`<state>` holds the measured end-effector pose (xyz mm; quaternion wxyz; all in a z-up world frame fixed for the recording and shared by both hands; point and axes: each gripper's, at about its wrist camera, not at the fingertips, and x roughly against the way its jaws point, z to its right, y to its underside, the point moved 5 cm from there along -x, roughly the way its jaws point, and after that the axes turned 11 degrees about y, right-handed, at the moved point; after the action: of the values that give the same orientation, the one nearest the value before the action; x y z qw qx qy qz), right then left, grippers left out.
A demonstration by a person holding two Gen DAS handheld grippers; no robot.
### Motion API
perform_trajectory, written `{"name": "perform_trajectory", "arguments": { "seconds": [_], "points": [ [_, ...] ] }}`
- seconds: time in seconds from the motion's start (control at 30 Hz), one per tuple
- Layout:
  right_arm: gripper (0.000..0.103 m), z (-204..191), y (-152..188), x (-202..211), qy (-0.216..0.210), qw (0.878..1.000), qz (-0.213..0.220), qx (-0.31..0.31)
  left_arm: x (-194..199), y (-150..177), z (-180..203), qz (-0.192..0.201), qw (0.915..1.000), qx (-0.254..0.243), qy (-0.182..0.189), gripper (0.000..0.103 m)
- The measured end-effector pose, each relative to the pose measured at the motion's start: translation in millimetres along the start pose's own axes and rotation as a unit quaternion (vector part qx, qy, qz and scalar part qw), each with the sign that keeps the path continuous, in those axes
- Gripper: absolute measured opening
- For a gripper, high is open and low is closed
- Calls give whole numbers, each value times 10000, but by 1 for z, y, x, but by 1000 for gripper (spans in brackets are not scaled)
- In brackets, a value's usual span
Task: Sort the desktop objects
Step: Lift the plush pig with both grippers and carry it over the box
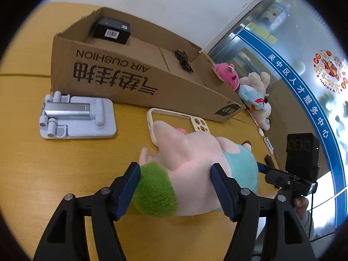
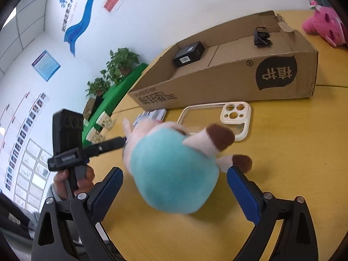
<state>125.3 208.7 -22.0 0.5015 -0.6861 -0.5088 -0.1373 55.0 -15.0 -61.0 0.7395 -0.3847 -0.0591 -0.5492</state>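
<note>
Cardboard box (image 1: 134, 80) side reads "AIR CUSHION".

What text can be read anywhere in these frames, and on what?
"AIR CUSHION", upside down: cardboard box long side.
"植护": dark logo on the box end.
"吴中区人才服务中心": blue stripe on the glass wall.
Barcode label on the black box: too small.
Wall posters: blurred.

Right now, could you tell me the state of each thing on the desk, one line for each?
Plush pig: lying on the table, between both grippers' fingers.
Left gripper: fingers against the pig.
Right gripper: open around the pig.
Cardboard box: open top.
Black box: inside it.
Phone case: flat, empty.
Phone stand: folded flat.
</note>
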Motion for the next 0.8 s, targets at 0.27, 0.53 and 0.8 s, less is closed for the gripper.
{"name": "perform_trajectory", "arguments": {
  "seconds": [0.27,0.53,0.8],
  "points": [
    [82,5,9,-42,-79,9976,-580,-372,-12,12,-3,-263,9982,1,548,71],
    [66,-24,3,-37,337,9973,-612,208,-8,7,17,-79,9977,-334,577,67],
    [65,-70,-80,23,487,9877,901,1181,32,-72,81,923,9837,-1401,652,67]
  ]
}}
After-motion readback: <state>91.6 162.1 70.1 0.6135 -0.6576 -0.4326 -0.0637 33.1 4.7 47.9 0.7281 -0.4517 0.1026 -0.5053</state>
